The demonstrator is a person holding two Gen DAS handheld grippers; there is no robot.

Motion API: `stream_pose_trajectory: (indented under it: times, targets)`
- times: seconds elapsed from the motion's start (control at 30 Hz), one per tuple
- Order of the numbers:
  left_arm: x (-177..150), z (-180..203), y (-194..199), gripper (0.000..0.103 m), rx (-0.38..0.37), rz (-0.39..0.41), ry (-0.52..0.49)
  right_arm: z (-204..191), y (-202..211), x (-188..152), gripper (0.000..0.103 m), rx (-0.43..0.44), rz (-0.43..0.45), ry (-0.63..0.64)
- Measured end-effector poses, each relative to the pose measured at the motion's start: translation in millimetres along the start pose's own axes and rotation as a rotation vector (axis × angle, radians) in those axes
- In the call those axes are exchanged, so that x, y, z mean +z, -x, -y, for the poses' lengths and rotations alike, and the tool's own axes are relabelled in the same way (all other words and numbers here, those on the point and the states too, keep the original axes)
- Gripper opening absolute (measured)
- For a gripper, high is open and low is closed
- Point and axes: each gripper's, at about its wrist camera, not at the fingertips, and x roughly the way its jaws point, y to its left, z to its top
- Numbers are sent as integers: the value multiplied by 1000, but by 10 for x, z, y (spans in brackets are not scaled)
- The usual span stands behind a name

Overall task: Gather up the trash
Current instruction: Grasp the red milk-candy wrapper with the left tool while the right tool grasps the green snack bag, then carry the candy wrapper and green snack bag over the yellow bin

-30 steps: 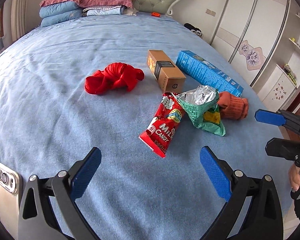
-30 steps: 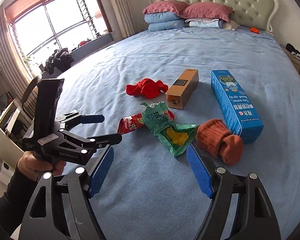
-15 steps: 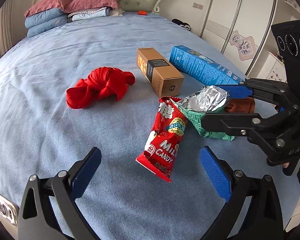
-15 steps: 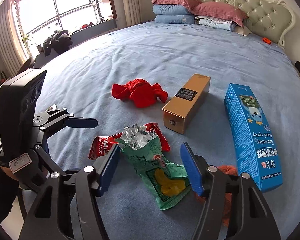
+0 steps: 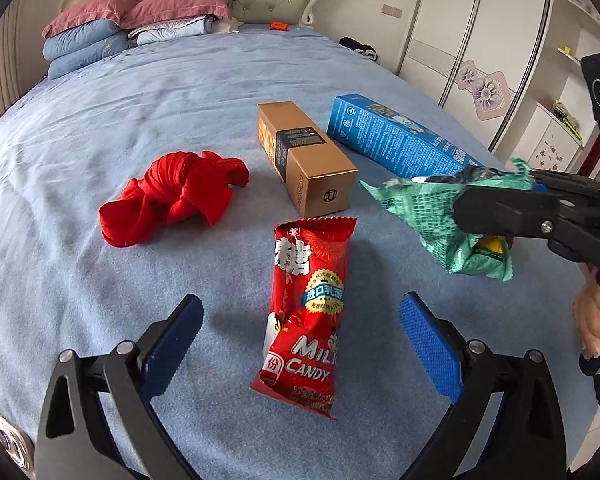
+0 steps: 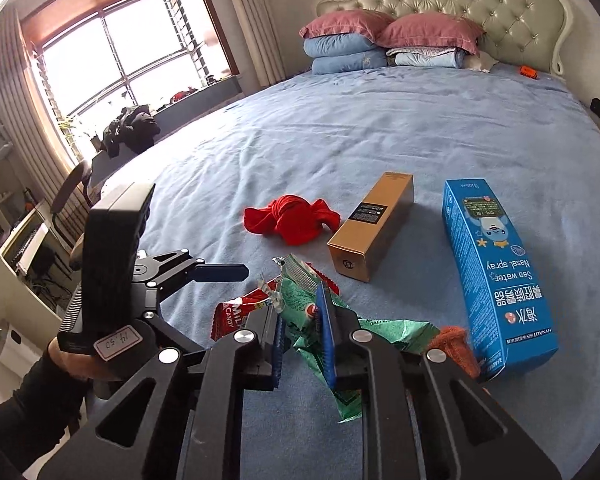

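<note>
A crumpled green snack wrapper (image 5: 428, 208) hangs just above the blue bedspread (image 5: 100, 300). My right gripper (image 6: 300, 308) is shut on it, its jaws closing tight with the blue pads (image 6: 327, 332) pressing the foil. In the left wrist view that gripper (image 5: 466, 200) reaches in from the right. A red milk candy wrapper (image 5: 306, 312) lies flat on the bed, with its near end between the two pads of my open left gripper (image 5: 300, 304), which do not touch it. In the right wrist view the red wrapper (image 6: 236, 312) shows partly behind my fingers.
A knotted red cloth (image 5: 176, 196), a gold carton (image 5: 304, 160) and a blue nasal spray box (image 5: 392, 144) lie beyond the wrappers. An orange knitted piece (image 6: 452, 344) sits beside the blue box. Pillows (image 5: 132, 20) are at the headboard; a wardrobe (image 5: 480, 60) stands on the right.
My right gripper moved in over the green wrapper, closed on it and raised it off the red wrapper. My left gripper came nearer to the red candy wrapper, staying open.
</note>
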Motion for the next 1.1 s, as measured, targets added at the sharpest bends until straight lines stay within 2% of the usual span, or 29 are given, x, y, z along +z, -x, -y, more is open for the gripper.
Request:
stream_pose_trajectory:
  times: [0.03,0.1,0.13,0.17,0.2,0.27,0.37,0.67,0.8,1.1]
  targets:
    - [16,2,-36,89,5,-13,9,-2,29,-4,16,4,8,-1]
    - [28,3,-104,64,46,-38,24,6,73,-16,16,16,16,-12]
    - [26,10,-119,46,97,-40,24,17,90,-27,16,23,19,-20]
    - [18,10,-97,32,108,-25,33,30,99,-39,16,27,21,-29]
    - [5,-5,-72,29,79,-9,58,41,105,-56,16,27,20,-35]
    - [-38,-24,-31,29,51,22,107,62,114,-80,16,32,22,-42]
    - [-79,39,62,29,51,54,116,64,130,-86,16,34,24,-44]
    - [-147,490,453,29,81,91,66,-9,555,-213,15,27,89,-58]
    - [-239,858,633,29,161,117,-6,51,883,-435,16,21,131,-124]
    - [-386,1862,859,29,59,127,-153,250,1743,-1041,16,-67,226,-197]
